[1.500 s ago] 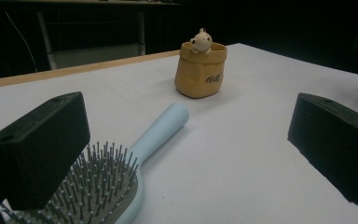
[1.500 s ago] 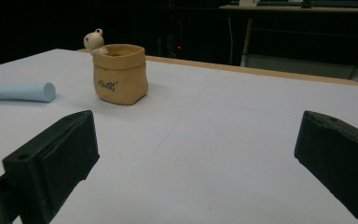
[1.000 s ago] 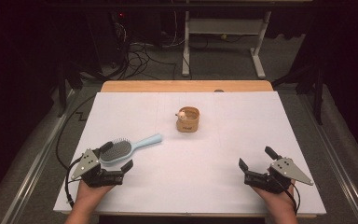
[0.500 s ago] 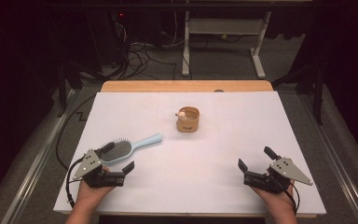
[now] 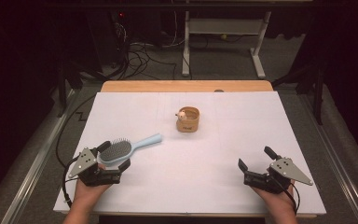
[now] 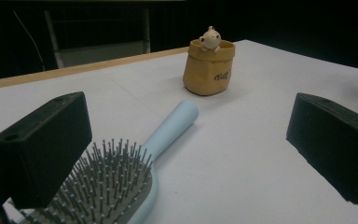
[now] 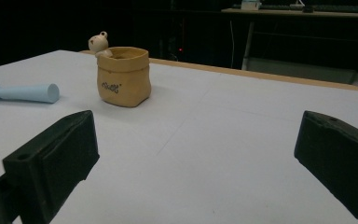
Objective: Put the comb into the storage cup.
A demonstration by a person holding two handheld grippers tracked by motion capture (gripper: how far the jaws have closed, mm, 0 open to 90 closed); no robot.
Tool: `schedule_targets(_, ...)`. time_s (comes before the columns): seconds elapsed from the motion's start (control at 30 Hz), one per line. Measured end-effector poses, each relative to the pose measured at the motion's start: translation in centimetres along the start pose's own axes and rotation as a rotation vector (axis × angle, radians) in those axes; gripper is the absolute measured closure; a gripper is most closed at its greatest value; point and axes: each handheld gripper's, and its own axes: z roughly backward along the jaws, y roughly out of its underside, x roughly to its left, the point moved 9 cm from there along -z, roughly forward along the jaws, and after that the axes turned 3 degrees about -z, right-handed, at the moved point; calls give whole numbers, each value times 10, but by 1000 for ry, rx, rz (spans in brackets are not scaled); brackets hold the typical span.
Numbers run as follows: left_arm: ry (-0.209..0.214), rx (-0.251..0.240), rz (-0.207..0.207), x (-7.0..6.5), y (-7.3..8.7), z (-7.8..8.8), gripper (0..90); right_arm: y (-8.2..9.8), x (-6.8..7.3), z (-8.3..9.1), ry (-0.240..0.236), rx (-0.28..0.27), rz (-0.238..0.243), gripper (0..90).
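White worktop (image 5: 205,163), dark room behind. My left gripper (image 5: 113,155) gapes wide around the hairbrush (image 5: 123,149) head, gripping nothing; the right gripper (image 5: 256,163) hangs open, empty. I'd worry the bristles deflect one jaw — closing could skid the brush toward the pouch pot (image 5: 188,119) ahead.

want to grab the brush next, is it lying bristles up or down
Bristles up. The hairbrush lies flat on the table, its pins pointing upward, between the open jaws of the left gripper.
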Motion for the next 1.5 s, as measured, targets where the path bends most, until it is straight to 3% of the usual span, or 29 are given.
schedule_targets(0.33, -23, 4, 24, 12, 1, 5, 139, -1, 1, 0, -7, -3, 7, 1)
schedule_targets(0.53, -59, 10, 46, 24, 2, 11, 237, -2, 0, 1, -6, -7, 4, 1)
schedule_targets(0.6, -75, 8, 84, 31, 2, 14, 287, -2, 0, 0, -5, -8, 5, 1)
schedule_targets(0.7, -81, 7, 102, 36, 4, 15, 349, -2, 1, 0, -6, -6, 7, 1)
schedule_targets(0.77, -66, 10, 101, 36, 5, 16, 434, -2, 1, 0, -7, -5, 6, 1)
schedule_targets(1.0, -80, 31, 69, 35, 7, 15, 611, -2, 1, 0, -8, -7, 7, 1)
schedule_targets(1.23, -91, 43, 82, 37, 8, 16, 751, -2, 0, 1, -8, -10, 3, 1)
schedule_targets(1.5, -155, 86, 105, 46, 9, 18, 900, -2, 1, 0, -11, -9, 2, 1)
